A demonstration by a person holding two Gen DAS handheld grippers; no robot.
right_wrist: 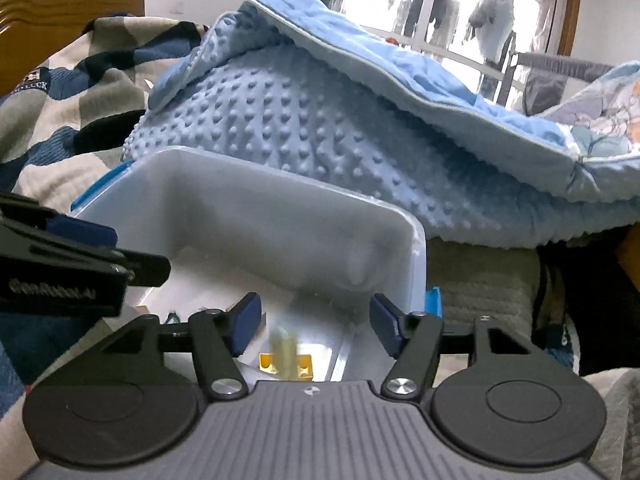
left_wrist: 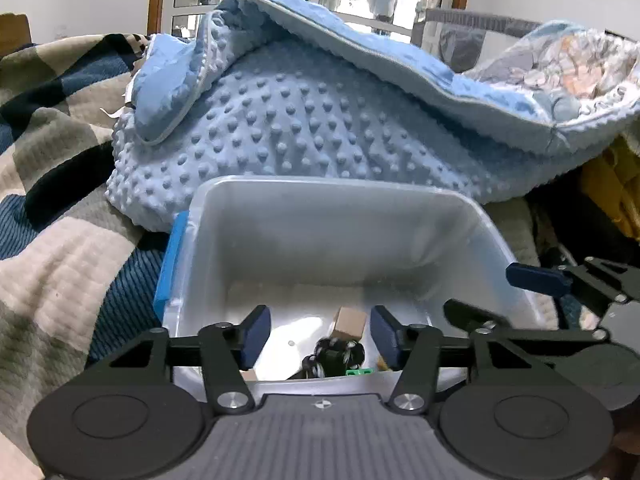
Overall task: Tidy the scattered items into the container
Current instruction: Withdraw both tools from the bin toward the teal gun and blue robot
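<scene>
Container (left_wrist: 208, 216), translucent with blue latch, sits at 12 o'clock of both grippers. Left gripper (left_wrist: 320, 334) fingers spread, empty, over a tan block (left_wrist: 351, 322) and dark tangled item (left_wrist: 334, 354). Right gripper (right_wrist: 312, 326) spread too; only its view shows a yellow block (right_wrist: 267, 362), part blurred. "ConRoboAI"-like lettering, unclear.

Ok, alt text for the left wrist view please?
The open left gripper hangs over a translucent bin holding a tan block and a dark tangled item. A dotted blue blanket lies behind; the right gripper enters at right.
</scene>
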